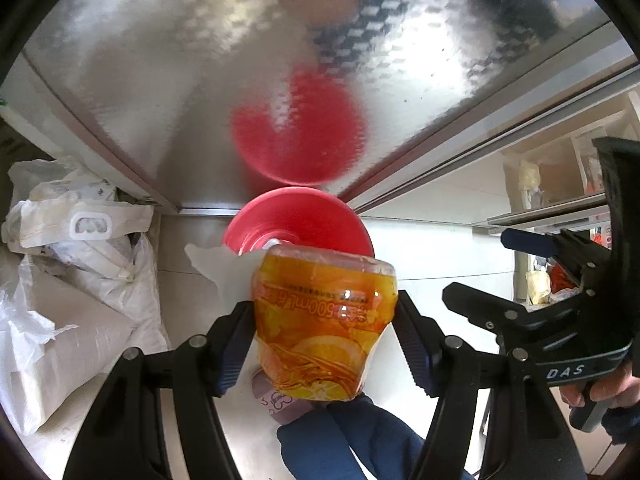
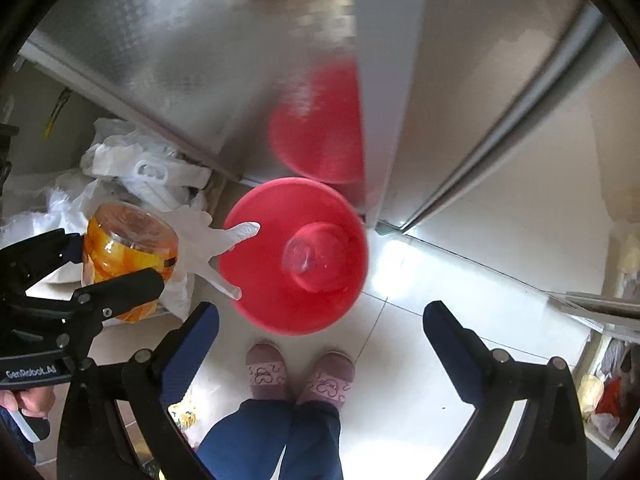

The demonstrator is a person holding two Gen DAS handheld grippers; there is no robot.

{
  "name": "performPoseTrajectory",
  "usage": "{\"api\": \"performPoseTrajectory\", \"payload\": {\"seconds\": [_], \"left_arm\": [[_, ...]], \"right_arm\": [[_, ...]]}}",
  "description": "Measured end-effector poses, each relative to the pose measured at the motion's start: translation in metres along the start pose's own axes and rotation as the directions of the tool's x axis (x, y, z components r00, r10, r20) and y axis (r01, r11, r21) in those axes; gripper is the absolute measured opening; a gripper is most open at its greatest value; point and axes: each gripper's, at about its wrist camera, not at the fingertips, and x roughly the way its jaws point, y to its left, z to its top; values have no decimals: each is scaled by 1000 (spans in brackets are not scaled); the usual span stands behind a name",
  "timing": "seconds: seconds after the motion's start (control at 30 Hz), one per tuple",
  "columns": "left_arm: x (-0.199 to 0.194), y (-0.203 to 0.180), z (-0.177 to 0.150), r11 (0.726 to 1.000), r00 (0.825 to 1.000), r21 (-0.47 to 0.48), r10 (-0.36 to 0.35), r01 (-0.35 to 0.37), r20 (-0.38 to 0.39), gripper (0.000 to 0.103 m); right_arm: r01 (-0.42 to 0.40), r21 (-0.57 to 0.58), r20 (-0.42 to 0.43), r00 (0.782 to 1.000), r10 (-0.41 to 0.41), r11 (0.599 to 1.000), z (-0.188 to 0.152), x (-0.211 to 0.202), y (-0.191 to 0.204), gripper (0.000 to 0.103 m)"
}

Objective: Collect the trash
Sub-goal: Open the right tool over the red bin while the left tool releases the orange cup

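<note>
My left gripper (image 1: 324, 344) pinches an orange-labelled bottle (image 1: 324, 320) above the floor (image 2: 400, 320) beside the red bin (image 2: 296, 256). My right gripper (image 2: 320, 344) gapes wide and empty over that bin, which holds a clear bottle (image 2: 304, 256).

Bucket (image 2: 296, 256) on floor (image 2: 420, 280), against cabinet (image 2: 200, 60); clear bottle (image 2: 306, 254) inside. Glove (image 2: 212, 240) over its left rim. Bags (image 2: 140, 168) left; slippers (image 2: 300, 376) before it.
</note>
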Motion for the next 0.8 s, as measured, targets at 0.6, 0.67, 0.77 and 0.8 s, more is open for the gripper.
{"api": "performPoseTrajectory", "payload": {"seconds": [0.6, 0.67, 0.77, 0.8], "left_arm": [[55, -18, 12, 997, 996, 76, 37, -31, -84, 66], [55, -15, 14, 997, 995, 70, 46, -40, -88, 67], [53, -13, 16, 997, 994, 59, 58, -53, -88, 67], [50, -12, 16, 997, 995, 58, 50, -45, -85, 67]], "right_arm": [[90, 82, -29, 996, -88, 993, -15, 13, -17, 102], [87, 89, -29, 996, -85, 992, -16, 13, -17, 102], [86, 97, -29, 996, -84, 992, -15, 11, -15, 102], [89, 97, -27, 996, -87, 991, -15, 9, -14, 102]]}}
